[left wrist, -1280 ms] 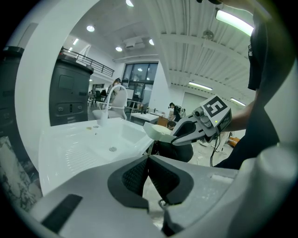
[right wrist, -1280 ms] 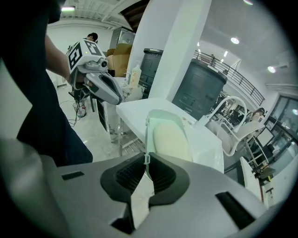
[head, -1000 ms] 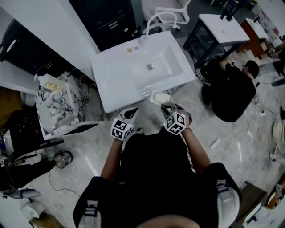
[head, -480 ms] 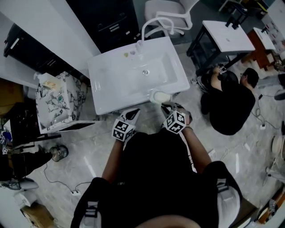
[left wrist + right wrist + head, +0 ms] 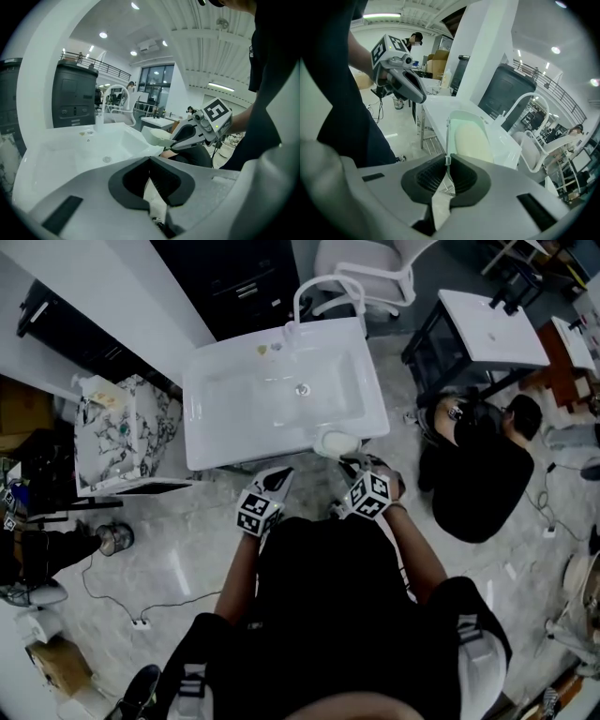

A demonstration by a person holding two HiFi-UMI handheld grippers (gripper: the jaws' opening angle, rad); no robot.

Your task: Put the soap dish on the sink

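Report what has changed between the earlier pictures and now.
The soap dish, clamped by its rim in the right gripper, seems to have drifted slightly along the front edge of the sink toward its front right corner, though the head view itself also shifted. Nothing was taken hold of or let go. The left gripper stays shut and empty beside it.

The pale soap dish (image 5: 336, 442) sits at the tip of the right claw (image 5: 350, 462), over the near rim of the white sink (image 5: 202, 432). The left claw (image 5: 281, 476) points at that same rim, just beside it.
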